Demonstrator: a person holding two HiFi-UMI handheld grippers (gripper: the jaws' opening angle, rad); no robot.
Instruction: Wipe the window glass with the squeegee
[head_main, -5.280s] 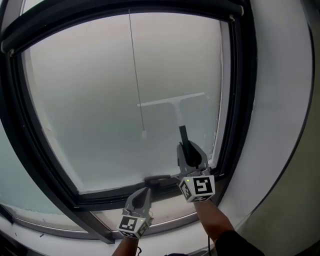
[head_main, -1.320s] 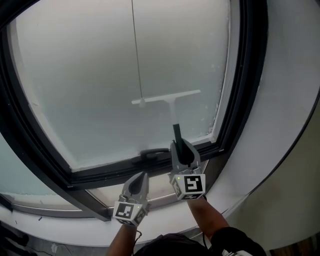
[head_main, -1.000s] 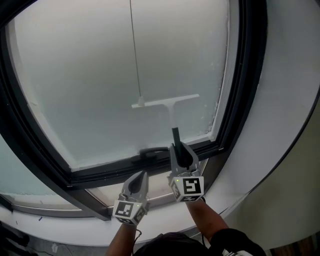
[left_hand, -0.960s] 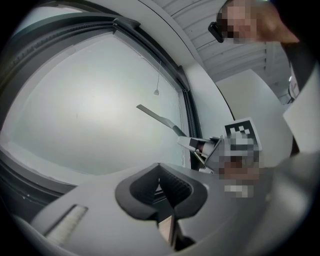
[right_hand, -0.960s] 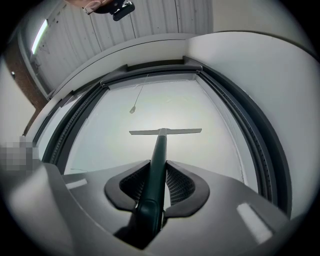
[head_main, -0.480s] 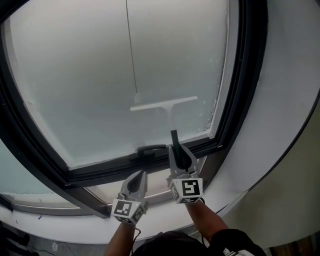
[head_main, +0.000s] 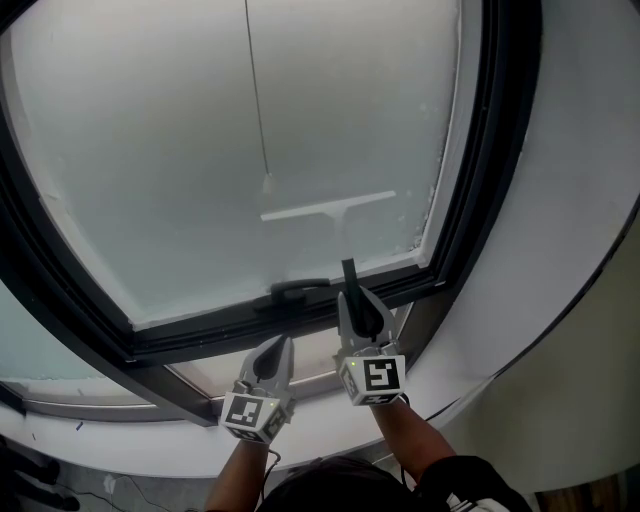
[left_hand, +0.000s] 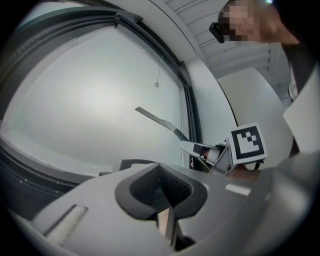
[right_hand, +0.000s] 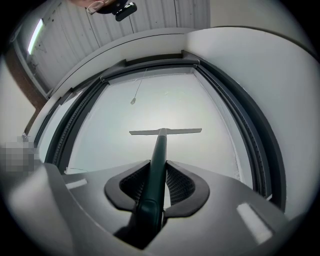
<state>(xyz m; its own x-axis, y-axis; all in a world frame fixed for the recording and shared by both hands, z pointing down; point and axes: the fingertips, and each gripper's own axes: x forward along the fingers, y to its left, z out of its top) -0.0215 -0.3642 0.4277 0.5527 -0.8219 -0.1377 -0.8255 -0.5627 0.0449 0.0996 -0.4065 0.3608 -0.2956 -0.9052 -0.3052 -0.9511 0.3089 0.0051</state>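
Change: the squeegee (head_main: 328, 205) had come down the window glass (head_main: 180, 140) since the earliest frame, and its blade lay nearer the bottom rail; the cord's end weight (head_main: 268, 183), beside the blade's left tip half a second before, hung just above it.
Left gripper (head_main: 275, 348): low at the left, below the dark window frame (head_main: 500, 150) and over the pale sill; jaws pressed together, nothing between them.
Window handle (head_main: 297, 288): dark, lying along the bottom rail, above and between the two grippers.
Pull cord (head_main: 254, 90): a thin line running down the glass left of centre.
Squeegee: blade roughly level across the lower right part of the pane, its right end near the frame; pale stem running down into a dark handle.
Right gripper (head_main: 352, 300): jaws clamped on the dark handle, which ran straight out between them towards the blade.
Wall (head_main: 580, 200): pale, right of the frame.
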